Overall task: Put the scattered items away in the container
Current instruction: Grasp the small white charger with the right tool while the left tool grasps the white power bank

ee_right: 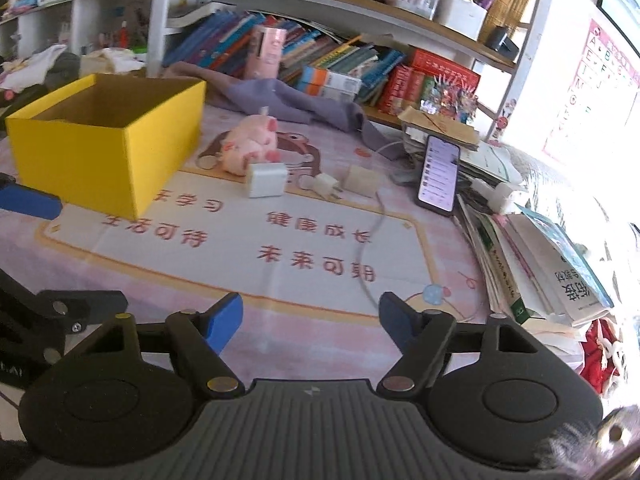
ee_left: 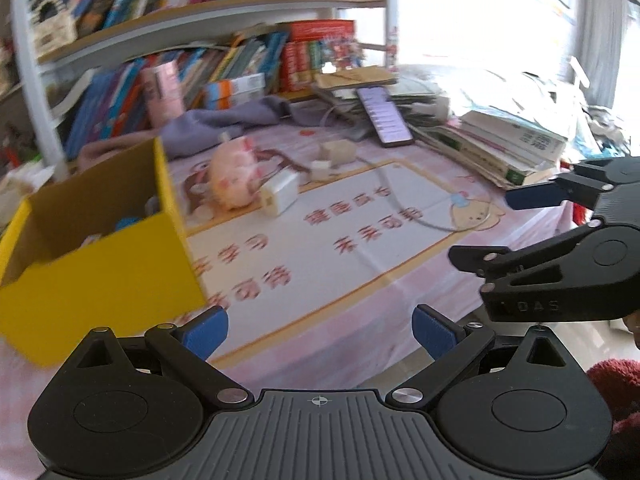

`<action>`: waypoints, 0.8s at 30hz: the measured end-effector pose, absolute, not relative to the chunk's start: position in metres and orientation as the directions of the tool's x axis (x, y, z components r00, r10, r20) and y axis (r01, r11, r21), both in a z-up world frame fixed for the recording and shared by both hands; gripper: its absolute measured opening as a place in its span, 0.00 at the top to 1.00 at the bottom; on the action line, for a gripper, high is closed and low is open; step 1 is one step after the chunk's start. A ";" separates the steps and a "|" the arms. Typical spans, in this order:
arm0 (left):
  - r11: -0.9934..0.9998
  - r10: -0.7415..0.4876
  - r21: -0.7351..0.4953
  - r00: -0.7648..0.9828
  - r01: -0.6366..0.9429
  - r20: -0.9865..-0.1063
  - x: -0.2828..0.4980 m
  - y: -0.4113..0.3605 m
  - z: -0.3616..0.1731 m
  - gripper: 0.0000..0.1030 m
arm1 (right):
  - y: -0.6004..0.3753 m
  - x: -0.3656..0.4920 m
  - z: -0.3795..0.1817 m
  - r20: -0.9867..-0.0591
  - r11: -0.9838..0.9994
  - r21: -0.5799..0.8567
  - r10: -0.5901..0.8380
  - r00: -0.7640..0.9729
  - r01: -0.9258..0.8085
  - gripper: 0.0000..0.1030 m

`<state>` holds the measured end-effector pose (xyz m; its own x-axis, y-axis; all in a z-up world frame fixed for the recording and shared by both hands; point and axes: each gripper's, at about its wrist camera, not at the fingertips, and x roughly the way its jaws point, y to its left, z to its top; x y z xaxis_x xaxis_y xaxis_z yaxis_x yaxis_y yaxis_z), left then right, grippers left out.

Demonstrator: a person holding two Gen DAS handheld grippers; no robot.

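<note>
A yellow cardboard box (ee_left: 100,280) (ee_right: 100,152) stands open-topped at the left of the pink printed mat, with a few small items dimly visible inside. Just right of it lie a pink plush pig (ee_left: 234,176) (ee_right: 250,146), a white charger block (ee_left: 280,194) (ee_right: 266,180), a small white plug (ee_left: 320,166) (ee_right: 326,186) and a beige adapter (ee_left: 338,152) (ee_right: 362,180) with a pale cable (ee_right: 368,248) trailing toward me. My left gripper (ee_left: 320,332) hovers open beside the box's near corner, holding nothing. My right gripper (ee_right: 310,320) is open and holds nothing, well short of the items.
A lit phone (ee_left: 384,116) (ee_right: 438,178) leans against a stack of books (ee_left: 508,148) (ee_right: 540,264) on the right. A purple cloth (ee_right: 280,100) lies behind the pig. Crowded bookshelves (ee_right: 360,4) close off the back.
</note>
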<state>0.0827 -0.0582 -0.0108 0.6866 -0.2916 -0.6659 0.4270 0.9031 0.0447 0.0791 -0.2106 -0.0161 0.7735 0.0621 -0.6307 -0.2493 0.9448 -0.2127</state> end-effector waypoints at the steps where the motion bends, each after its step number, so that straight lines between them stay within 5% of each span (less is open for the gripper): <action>1: 0.898 -0.298 0.046 0.683 0.438 -0.667 0.089 -0.063 -0.012 0.03 | -0.213 0.084 -0.017 -0.633 0.946 -0.213 0.059 0.772 -0.247 0.32; 9: 0.876 -0.328 0.041 0.655 0.481 -0.681 0.144 -0.103 -0.020 0.04 | -0.245 0.137 -0.026 -0.666 0.953 -0.194 0.045 0.745 -0.231 0.52; 24: 0.957 -0.162 0.070 0.718 0.282 -0.677 0.240 -0.156 -0.006 0.04 | -0.308 0.265 -0.015 -0.668 0.930 -0.125 0.178 0.722 -0.345 0.53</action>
<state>0.2398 -0.1564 -0.0062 0.7177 -0.1617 -0.6773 0.2817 0.9569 0.0701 0.2652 -0.3085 -0.0146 0.7223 0.1779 -0.6683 -0.3446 0.9304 -0.1247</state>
